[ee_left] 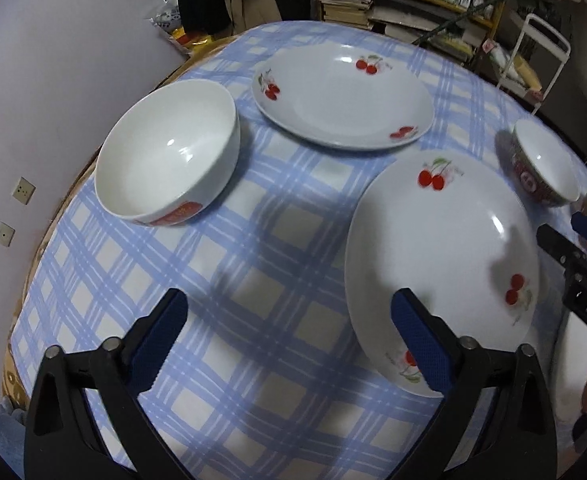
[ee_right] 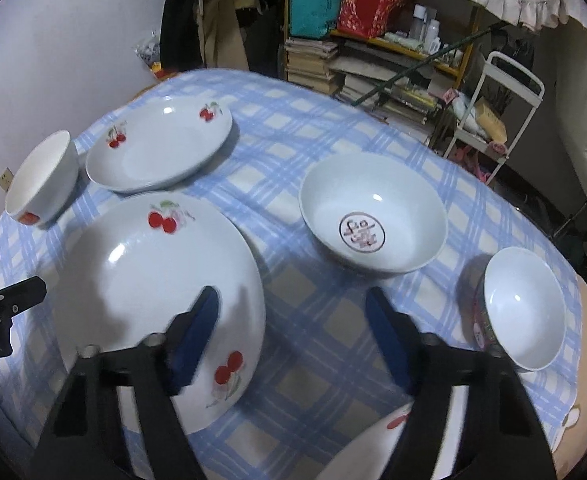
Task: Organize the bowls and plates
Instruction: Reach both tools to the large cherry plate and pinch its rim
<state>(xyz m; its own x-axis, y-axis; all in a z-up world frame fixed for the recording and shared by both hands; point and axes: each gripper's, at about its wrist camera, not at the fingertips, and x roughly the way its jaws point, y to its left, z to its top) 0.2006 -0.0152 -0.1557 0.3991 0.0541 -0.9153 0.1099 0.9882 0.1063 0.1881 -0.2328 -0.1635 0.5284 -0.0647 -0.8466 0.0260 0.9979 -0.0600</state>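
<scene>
Both claws spread wide, nothing pinched. Left claw (ee_left: 289, 340) hovers w/ near plate (ee_left: 453, 248) by its right finger; right claw (ee_right: 293, 336) above tablecloth (ee_right: 313, 360), stamped bowl (ee_right: 373, 216) just ahead.

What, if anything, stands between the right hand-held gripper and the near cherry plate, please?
Nothing visible does. The right hand-held gripper hangs open, with its left finger already over the near cherry plate; only checked tablecloth shows between the fingers.

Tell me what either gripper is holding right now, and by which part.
Nothing is held. The left gripper and right gripper are both open above the tablecloth, beside the near cherry plate.
</scene>
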